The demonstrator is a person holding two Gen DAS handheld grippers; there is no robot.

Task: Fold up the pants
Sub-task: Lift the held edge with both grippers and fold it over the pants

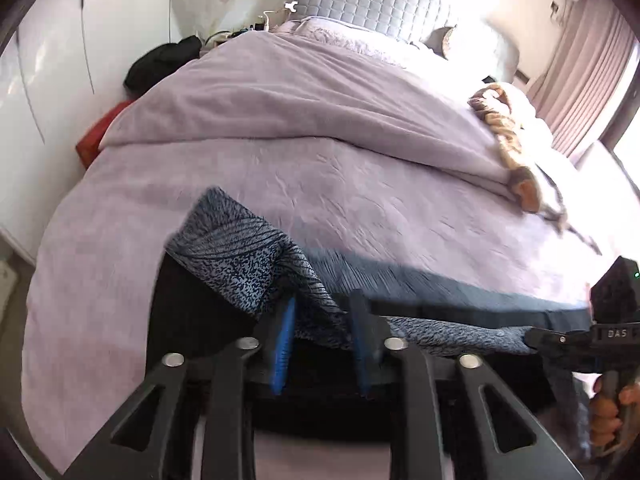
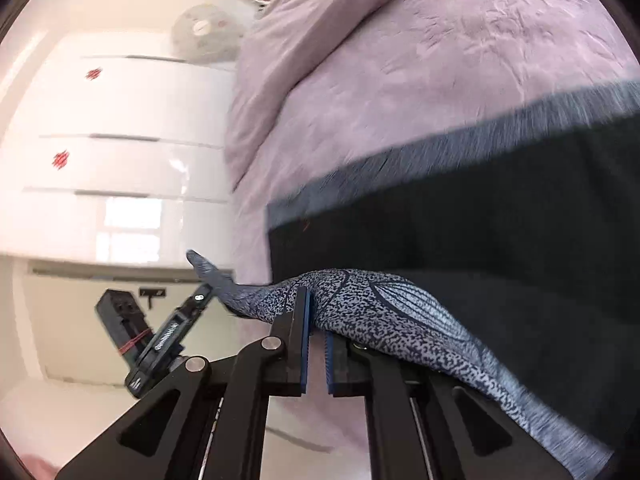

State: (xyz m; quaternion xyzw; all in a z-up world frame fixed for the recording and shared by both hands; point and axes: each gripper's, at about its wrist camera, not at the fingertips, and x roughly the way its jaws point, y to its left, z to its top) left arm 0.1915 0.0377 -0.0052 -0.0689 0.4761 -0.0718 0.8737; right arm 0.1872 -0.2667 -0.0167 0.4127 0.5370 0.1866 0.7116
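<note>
The pants (image 1: 240, 252) are dark with a blue-grey speckled, line-patterned edge. They hang stretched between both grippers above the lilac bed (image 1: 304, 184). My left gripper (image 1: 324, 312) has its blue-padded jaws closed on a fold of the patterned edge. My right gripper (image 2: 318, 316) is shut on the other end of that edge (image 2: 392, 308), with the black cloth (image 2: 480, 208) spreading to the right. The right gripper also shows at the right edge of the left wrist view (image 1: 568, 338); the left gripper shows in the right wrist view (image 2: 200, 300).
A folded-back lilac duvet (image 1: 288, 92) and a grey headboard (image 1: 360, 0) lie beyond. A brown and cream garment (image 1: 508, 128) lies at the bed's right side. White wardrobe doors (image 2: 120, 128) stand to the left. Black and red items (image 1: 160, 64) sit beside the bed.
</note>
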